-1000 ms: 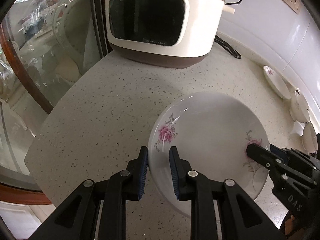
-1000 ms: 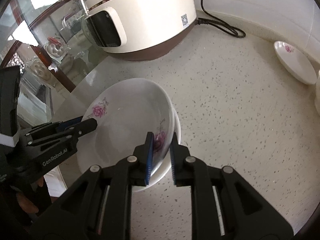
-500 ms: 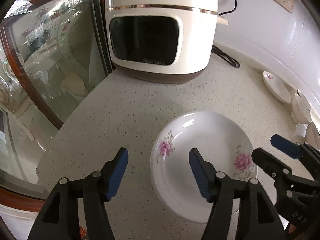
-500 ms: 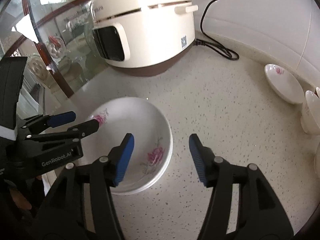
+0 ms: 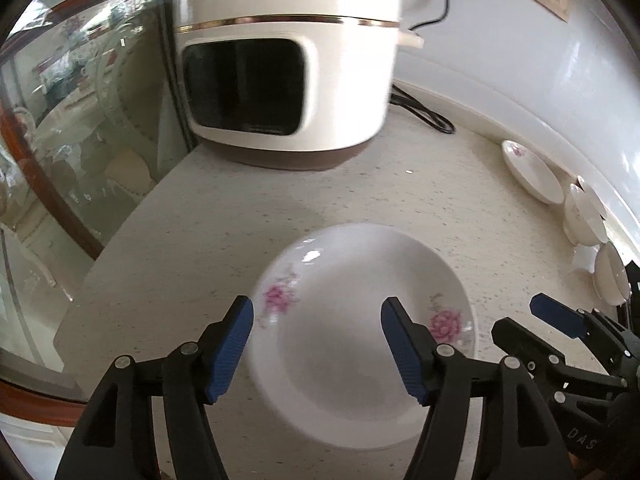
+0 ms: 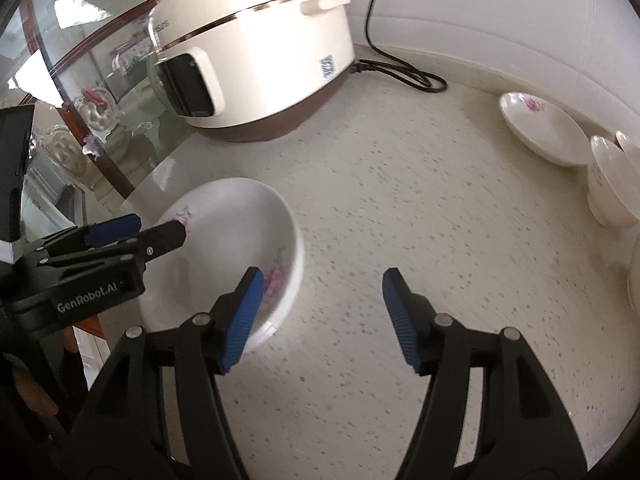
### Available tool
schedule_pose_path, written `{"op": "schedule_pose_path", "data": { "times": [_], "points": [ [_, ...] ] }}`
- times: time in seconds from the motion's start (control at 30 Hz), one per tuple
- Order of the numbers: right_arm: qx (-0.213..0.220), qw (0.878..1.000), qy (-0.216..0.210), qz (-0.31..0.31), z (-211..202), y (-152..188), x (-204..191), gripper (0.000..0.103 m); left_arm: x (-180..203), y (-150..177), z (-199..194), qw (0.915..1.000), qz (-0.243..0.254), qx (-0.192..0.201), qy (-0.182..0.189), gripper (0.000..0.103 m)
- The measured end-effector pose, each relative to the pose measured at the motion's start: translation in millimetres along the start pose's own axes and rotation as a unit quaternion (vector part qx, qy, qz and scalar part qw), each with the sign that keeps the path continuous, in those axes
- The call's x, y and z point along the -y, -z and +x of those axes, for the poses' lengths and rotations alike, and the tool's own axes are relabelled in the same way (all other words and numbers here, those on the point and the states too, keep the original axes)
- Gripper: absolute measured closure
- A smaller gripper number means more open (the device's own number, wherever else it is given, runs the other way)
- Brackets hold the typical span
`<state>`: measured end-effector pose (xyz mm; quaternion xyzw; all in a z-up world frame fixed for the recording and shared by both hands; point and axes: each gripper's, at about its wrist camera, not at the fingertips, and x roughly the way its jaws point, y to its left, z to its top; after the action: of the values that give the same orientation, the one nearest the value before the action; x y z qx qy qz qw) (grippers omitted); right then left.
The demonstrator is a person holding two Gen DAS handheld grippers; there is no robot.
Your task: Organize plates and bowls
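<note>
**Both tools spreading above the flowered plate**

Resting flat on the speckled surface (image 5: 224,232), near its rounded left edge: a white deep plate (image 5: 360,344) with pink rose prints, released by both tools. Seems to sit on a second plate underneath (a doubled rim shows in the right wrist view, though too blurred to be sure).

Left tool (image 5: 316,344): blue pads opening, wide apart, hovering over the plate's near-left part, touching nothing. Right tool (image 6: 320,316): pads likewise opening, the left pad above the plate's right rim, the right pad over bare surface; nothing pinched.

Far behind the plate: a cream rice cooker (image 5: 288,72) with a dark front window and brown base, its black cord (image 6: 400,68) trailing along the wall. Far right, along the wall: a smaller flowered plate (image 6: 540,128), then small white bowls (image 6: 612,188) just beside it, closely lined up. Left of the surface: a curved glass cabinet (image 5: 80,128) with a wooden frame.
</note>
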<state>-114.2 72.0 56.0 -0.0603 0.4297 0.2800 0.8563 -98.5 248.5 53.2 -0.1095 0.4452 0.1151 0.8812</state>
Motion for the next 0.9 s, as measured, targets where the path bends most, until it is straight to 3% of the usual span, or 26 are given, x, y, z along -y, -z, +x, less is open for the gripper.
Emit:
{"op": "schedule_pose_path", "data": {
  "times": [0.57,0.9],
  "points": [
    [-0.004,0.995,0.04,0.091,-15.0,7.5,82.8,0.037,89.9,-22.8,20.7,0.9962,0.061,-0.019,0.059,0.035],
    [-0.009,0.989,0.055,0.139,-6.8,11.4,118.9,0.037,132.5,-55.7,66.9,0.9911,0.072,-0.071,0.087,0.034]
  ]
}}
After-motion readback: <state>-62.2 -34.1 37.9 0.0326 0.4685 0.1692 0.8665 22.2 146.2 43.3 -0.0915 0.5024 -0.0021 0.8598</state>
